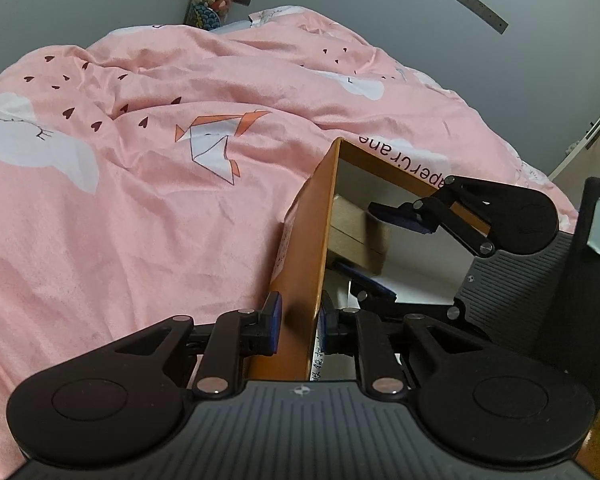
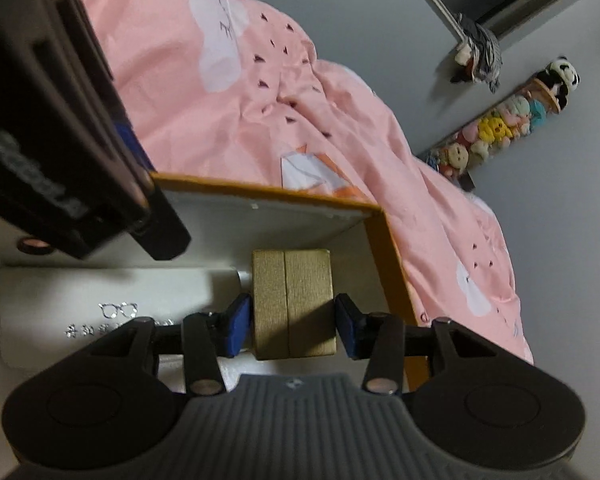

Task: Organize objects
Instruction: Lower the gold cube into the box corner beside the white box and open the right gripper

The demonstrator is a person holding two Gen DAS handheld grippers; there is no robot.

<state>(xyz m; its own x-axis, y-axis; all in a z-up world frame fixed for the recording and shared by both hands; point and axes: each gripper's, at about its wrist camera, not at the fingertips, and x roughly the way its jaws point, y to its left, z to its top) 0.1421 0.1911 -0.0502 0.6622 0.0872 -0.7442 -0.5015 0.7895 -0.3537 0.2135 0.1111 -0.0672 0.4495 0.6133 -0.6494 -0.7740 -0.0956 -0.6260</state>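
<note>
Left tool (image 1: 299, 322) clamps orange box (image 1: 300, 240) wall; pink duvet (image 1: 140, 200) beyond.

One orange box (image 2: 396, 276), one gold case (image 2: 292, 304), one white glasses case (image 2: 100, 292), two grippers.

The open orange cardboard box (image 2: 384, 248) sat on the bed's pink duvet (image 1: 140, 220); inside, the gold textured box (image 2: 292, 304) lay right of the white glasses case (image 2: 100, 300).
</note>
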